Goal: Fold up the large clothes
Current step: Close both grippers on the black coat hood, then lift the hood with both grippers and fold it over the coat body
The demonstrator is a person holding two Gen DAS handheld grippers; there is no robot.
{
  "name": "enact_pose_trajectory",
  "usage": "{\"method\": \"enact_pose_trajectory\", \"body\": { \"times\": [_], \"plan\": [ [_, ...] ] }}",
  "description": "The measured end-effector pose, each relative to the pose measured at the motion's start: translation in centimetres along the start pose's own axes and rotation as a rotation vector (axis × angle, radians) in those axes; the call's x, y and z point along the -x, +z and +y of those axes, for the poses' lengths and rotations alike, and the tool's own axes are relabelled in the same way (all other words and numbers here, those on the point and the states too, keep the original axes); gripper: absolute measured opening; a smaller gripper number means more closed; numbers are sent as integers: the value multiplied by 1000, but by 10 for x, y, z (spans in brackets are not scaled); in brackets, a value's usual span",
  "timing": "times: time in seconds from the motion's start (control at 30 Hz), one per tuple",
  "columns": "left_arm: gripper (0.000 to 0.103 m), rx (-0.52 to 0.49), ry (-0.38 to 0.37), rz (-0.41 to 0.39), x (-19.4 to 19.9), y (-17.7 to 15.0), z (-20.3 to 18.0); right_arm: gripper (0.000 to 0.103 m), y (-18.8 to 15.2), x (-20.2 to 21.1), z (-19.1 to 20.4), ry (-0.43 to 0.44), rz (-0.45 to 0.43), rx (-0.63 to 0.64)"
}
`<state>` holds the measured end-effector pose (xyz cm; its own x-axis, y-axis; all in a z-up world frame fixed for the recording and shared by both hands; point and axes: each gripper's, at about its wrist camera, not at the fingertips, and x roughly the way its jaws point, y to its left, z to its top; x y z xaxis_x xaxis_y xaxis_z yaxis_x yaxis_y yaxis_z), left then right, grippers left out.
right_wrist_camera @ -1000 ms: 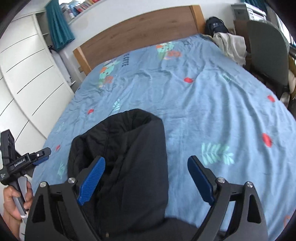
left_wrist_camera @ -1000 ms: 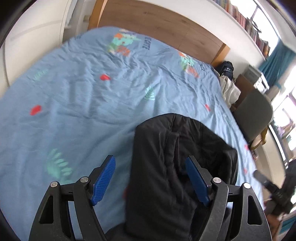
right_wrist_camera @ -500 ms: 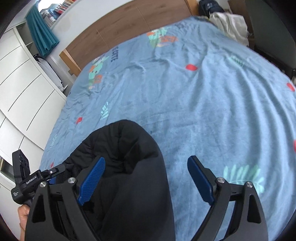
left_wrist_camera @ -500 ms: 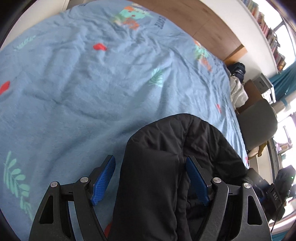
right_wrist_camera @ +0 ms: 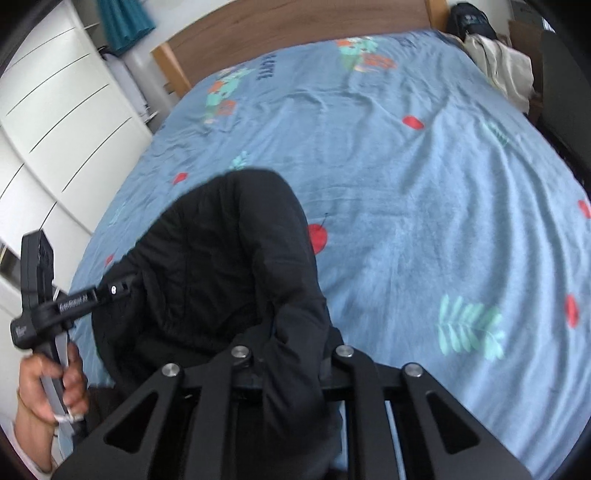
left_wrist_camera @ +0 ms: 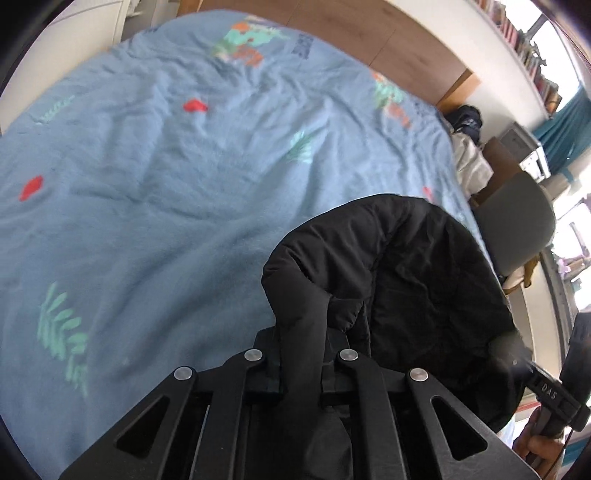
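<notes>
Nearby: black jacket point(left_wrist_camera: 424, 280) covers bedspread point(left_wrist_camera: 166, 192); chair point(left_wrist_camera: 517, 225) beside bed.

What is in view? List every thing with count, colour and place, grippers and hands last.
jacket: one, black, near end of the bed, bunched, pinched at two spots
bedspread: one, light blue with red and green prints, covers the bed
headboard: one, brown wood, far end of the bed
chair: one, grey, beside the bed
clothes pile: one, cream and dark, far corner by the chair
drawers: one unit, white, other side of the bed
curtain: one seen, teal, by the drawers
left gripper: black, just closed on the jacket
right gripper: black, just closed on the jacket
hand: holds the left gripper's handle
</notes>
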<state>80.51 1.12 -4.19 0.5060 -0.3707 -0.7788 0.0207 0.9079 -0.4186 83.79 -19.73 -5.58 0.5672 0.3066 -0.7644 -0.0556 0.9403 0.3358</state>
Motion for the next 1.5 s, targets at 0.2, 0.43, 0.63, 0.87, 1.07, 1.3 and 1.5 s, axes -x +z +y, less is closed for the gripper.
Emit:
{"method": "enact_pose_trajectory", "body": {
  "times": [0.2,0.43,0.63,0.87,1.07,1.3,1.5],
  "plan": [
    [10,-16,-60,-30,69,-20,-20,13,-26,79,19,-23,-5,35],
    [10,-43,-87,-60,131,-55,-30,11,-67,151,45,-61,-30,62],
    [9,-70,-108,-99,172,-112,-23,11,-129,191,61,-55,-107,81],
    [9,-70,-104,-141,212,-193,2,11,-213,233,73,-9,-196,64],
    [9,-76,-38,-86,199,-256,25,11,-279,228,48,17,-176,-35],
    [15,-172,58,-84,181,-289,20,13,-313,204,25,-31,-121,-49],
    [47,-166,55,-76,189,-310,31,14,-326,203,19,-39,-103,-46]
  ]
}}
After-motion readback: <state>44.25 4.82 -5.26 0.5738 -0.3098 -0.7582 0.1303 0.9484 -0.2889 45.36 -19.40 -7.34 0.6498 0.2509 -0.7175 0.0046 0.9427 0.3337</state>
